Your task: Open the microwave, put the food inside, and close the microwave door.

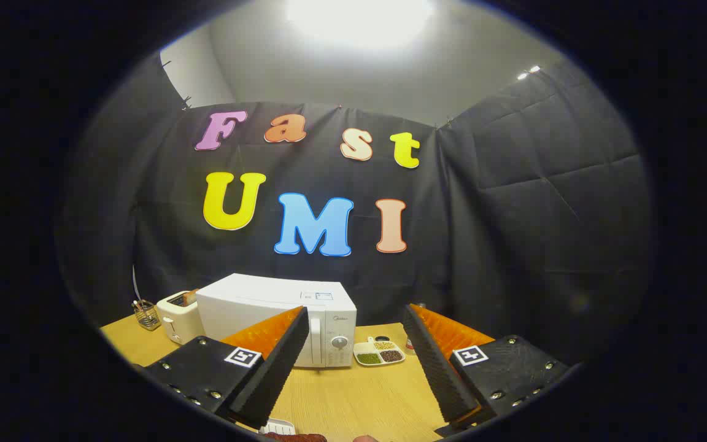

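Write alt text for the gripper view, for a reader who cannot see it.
The tongs are open, gripping nothing, above a wooden table. Beyond them stands a white microwave, door closed. A divided food tray sits beside its control side, and a white toaster and small wire basket beside its other side.

Booth interior, black cloth walls, pale ceiling, wooden table.

Black cloth wall (pixel 513 202) hangs creased from 9 through 12 to 3 o'clock, pinned along its top edge. Above it, white ceiling (pixel 280 67) with a bright lamp (pixel 359 21) glaring at 12 and a small spotlight (pixel 528 72) at 1. Light wood-grain tabletop (pixel 353 399) spreads at 6 o'clock.
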### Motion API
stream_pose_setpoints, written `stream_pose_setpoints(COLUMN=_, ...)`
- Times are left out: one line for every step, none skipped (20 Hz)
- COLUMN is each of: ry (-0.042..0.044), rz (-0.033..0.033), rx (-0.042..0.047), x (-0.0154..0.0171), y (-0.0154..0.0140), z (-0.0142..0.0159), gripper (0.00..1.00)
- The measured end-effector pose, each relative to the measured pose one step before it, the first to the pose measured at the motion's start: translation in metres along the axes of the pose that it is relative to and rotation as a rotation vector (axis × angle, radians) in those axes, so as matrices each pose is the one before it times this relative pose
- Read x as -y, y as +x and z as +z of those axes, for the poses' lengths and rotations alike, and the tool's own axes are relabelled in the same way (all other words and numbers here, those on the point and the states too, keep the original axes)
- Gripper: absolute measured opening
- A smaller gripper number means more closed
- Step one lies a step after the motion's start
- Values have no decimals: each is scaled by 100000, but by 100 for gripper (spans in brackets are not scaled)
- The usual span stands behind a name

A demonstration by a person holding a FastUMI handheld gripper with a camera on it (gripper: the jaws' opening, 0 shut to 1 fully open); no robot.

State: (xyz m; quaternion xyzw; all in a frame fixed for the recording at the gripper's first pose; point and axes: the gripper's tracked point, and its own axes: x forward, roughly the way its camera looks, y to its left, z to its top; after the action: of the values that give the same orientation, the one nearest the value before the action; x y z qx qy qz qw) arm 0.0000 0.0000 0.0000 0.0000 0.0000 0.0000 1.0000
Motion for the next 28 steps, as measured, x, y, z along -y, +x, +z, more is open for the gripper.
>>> stream_pose_setpoints(ry=108, rz=-230, rx=5, x=155, y=108, z=-47, gripper=98)
stream_pose_setpoints(ry=-8, rz=-223, rx=308, x=140, y=70, z=88, gripper=98)
stream_pose_setpoints(ry=-285, rz=-324, rx=163, x=200, y=47, z=0, gripper=98)
stream_pose_setpoints(ry=-307, rz=61, rx=-26, x=28, y=-30, z=-68, gripper=98)
stream_pose_setpoints(ry=-311, rz=336, rx=-124, x=-64, y=2, z=-155, gripper=98)
stream_pose_setpoints(ry=-413, rz=174, rx=-279, x=-16, y=-71, z=-135, gripper=98)
stream_pose_setpoints(ry=-284, rz=-191, rx=-428, x=120, y=8, z=-181, gripper=98)
stream_pose_setpoints(ry=457, rz=235, rx=-682, x=-10, y=-42, z=-225, gripper=98)
stream_pose_setpoints(ry=1033, rz=212, rx=-559, x=-72, y=-162, z=-264, gripper=98)
stream_pose_setpoints(ry=1178, rz=-43, rx=-311, x=30, y=-61, z=-124, gripper=98)
stream_pose_setpoints(ry=737, rz=-40, rx=-87, x=-17, y=17, z=41, gripper=98)
stream_pose_setpoints(ry=167, rz=216, rx=-43, x=-10, y=37, z=61, gripper=98)
stream_pose_setpoints(ry=-249, rz=368, rx=191, x=-101, y=-59, z=-140, gripper=98)
stream_pose_setpoints(ry=-564, rz=-113, rx=276, x=81, y=61, z=76, gripper=98)
stream_pose_setpoints(ry=-173, rz=12, rx=219, x=94, y=92, z=12, gripper=98)
stream_pose_setpoints(ry=304, rz=487, rx=202, x=-189, y=126, z=176, gripper=98)
stream_pose_setpoints(ry=268, rz=342, rx=287, x=-72, y=146, z=47, gripper=98)
stream_pose_setpoints(ry=-96, rz=290, rx=177, x=-81, y=282, z=69, gripper=98)
stream_pose_setpoints(ry=-52, rz=173, rx=494, x=30, y=296, z=-17, gripper=98)
stream_pose_setpoints(ry=180, rz=432, rx=298, x=81, y=424, z=67, gripper=98)
stream_pose_setpoints(ry=352, rz=535, rx=223, x=-37, y=497, z=11, gripper=98)
stream_pose_setpoints(ry=167, rz=521, rx=17, x=4, y=608, z=1, gripper=98)
stream_pose_setpoints(ry=133, rz=604, rx=162, x=151, y=701, z=-58, gripper=98)
stream_pose_setpoints(ry=457, rz=911, rx=309, x=-15, y=768, z=123, gripper=98)
stream_pose_setpoints(ry=609, rz=619, rx=184, x=62, y=883, z=-71, gripper=98)
stream_pose_setpoints(ry=688, rz=307, rx=-176, x=156, y=950, z=-158, gripper=98)
stream_pose_setpoints(ry=800, rz=832, rx=-823, x=-118, y=1025, z=-392, gripper=98)
stream_pose_setpoints(ry=207, rz=1294, rx=-1060, x=-187, y=932, z=-504, gripper=98)
